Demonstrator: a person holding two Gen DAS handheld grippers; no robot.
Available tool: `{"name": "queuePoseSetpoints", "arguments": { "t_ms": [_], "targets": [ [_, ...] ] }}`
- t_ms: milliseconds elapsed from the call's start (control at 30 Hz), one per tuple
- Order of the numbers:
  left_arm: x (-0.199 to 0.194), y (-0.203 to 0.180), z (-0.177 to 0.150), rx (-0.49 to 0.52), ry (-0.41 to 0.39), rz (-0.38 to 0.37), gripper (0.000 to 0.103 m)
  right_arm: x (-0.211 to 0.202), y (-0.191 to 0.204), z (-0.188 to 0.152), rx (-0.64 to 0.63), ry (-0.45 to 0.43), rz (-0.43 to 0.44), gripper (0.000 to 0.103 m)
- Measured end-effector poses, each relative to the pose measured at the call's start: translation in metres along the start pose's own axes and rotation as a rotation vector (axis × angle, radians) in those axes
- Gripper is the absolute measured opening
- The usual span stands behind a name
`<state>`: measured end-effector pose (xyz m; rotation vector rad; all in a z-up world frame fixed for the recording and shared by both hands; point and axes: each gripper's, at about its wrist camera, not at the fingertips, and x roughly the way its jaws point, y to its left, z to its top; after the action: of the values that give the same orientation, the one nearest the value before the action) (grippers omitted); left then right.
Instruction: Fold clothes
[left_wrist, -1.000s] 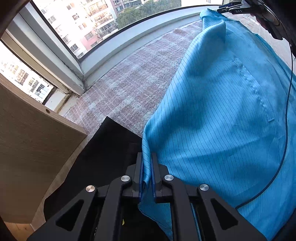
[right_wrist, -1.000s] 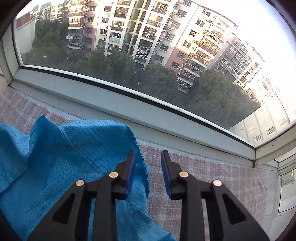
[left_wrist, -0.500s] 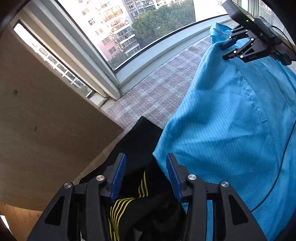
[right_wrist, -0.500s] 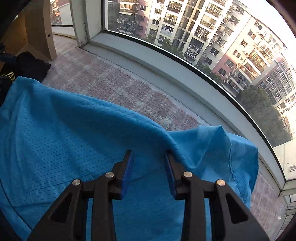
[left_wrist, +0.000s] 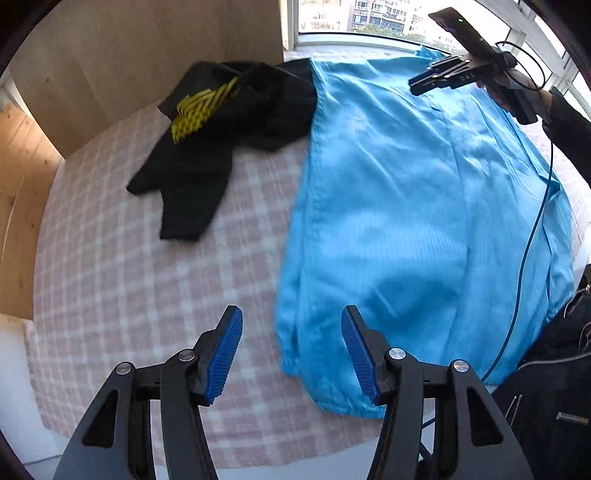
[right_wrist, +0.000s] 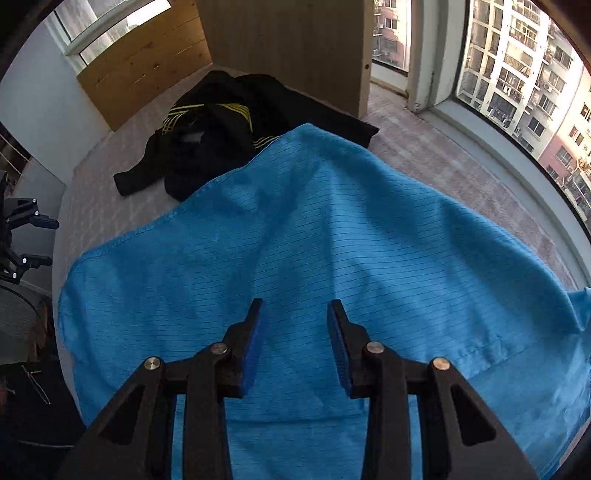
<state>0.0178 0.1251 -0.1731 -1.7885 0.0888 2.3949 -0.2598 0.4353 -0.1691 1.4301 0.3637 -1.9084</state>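
A blue pinstriped garment (left_wrist: 406, 206) lies spread flat on the pink checked cloth (left_wrist: 147, 277). My left gripper (left_wrist: 291, 350) hovers over the garment's near left corner. Its jaws are opening, and nothing is pressed between them. In the right wrist view my right gripper (right_wrist: 295, 343) stands open above the middle of the blue garment (right_wrist: 314, 240), with nothing between its pads. The left wrist view shows the right gripper (left_wrist: 439, 77) over the garment's far end. A crumpled black garment with yellow stripes (left_wrist: 229, 122) lies beyond the blue one's left edge and touches it.
A wooden panel (left_wrist: 147, 48) stands behind the black garment (right_wrist: 221, 129). A curved window (right_wrist: 517, 110) runs along the far side. A person's black jacket (left_wrist: 554, 369) is at the near right, and a blue cable (left_wrist: 528, 240) hangs across the garment.
My left gripper has let go of the blue garment's edge, opened and drawn back to the near side. My right gripper has swung from the window side to over the garment's middle.
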Motion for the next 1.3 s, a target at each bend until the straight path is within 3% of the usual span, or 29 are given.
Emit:
{"name": "queuePoseSetpoints", "arguments": {
  "t_ms": [67,200,333,400,500,633,767,833,1033,1133,1300],
  "targets": [
    [0.016,-0.01,-0.015,-0.011,0.0,-0.044,0.054,0.01,0.019,-0.011,-0.029,0.052,-0.018,0.034],
    [0.051,-0.008,-0.026,-0.038,0.036,-0.004,0.054,0.023,0.032,-0.02,-0.077,0.08,-0.129,0.034],
    [0.038,0.014,-0.037,-0.134,-0.006,-0.016,0.054,0.017,0.024,-0.022,-0.038,0.112,-0.242,0.034],
    [0.02,0.022,-0.045,-0.168,-0.042,-0.022,0.054,0.005,0.03,-0.021,-0.03,0.072,-0.216,0.034],
    [0.017,0.03,-0.048,-0.173,-0.03,-0.018,0.054,-0.004,0.052,-0.017,-0.069,0.021,-0.1,0.034],
    [0.041,0.027,-0.037,-0.134,0.023,-0.054,0.054,0.016,0.087,-0.009,-0.151,0.049,-0.002,0.034],
    [0.057,0.024,-0.025,-0.099,0.063,-0.063,0.054,0.037,0.091,-0.015,-0.198,0.095,-0.093,0.035],
    [0.059,0.024,-0.022,-0.093,0.065,-0.072,0.054,0.036,0.081,-0.017,-0.16,0.104,-0.093,0.036],
    [0.062,0.027,-0.017,-0.091,0.072,-0.106,0.054,0.003,0.045,-0.011,-0.041,-0.005,-0.07,0.036],
    [0.064,0.028,-0.014,-0.084,0.081,-0.12,0.055,0.002,0.045,0.003,-0.102,-0.012,-0.095,0.036],
    [0.068,0.03,-0.004,-0.054,0.108,-0.124,0.06,0.006,0.027,0.028,-0.222,0.068,-0.148,0.036]
  ]
}}
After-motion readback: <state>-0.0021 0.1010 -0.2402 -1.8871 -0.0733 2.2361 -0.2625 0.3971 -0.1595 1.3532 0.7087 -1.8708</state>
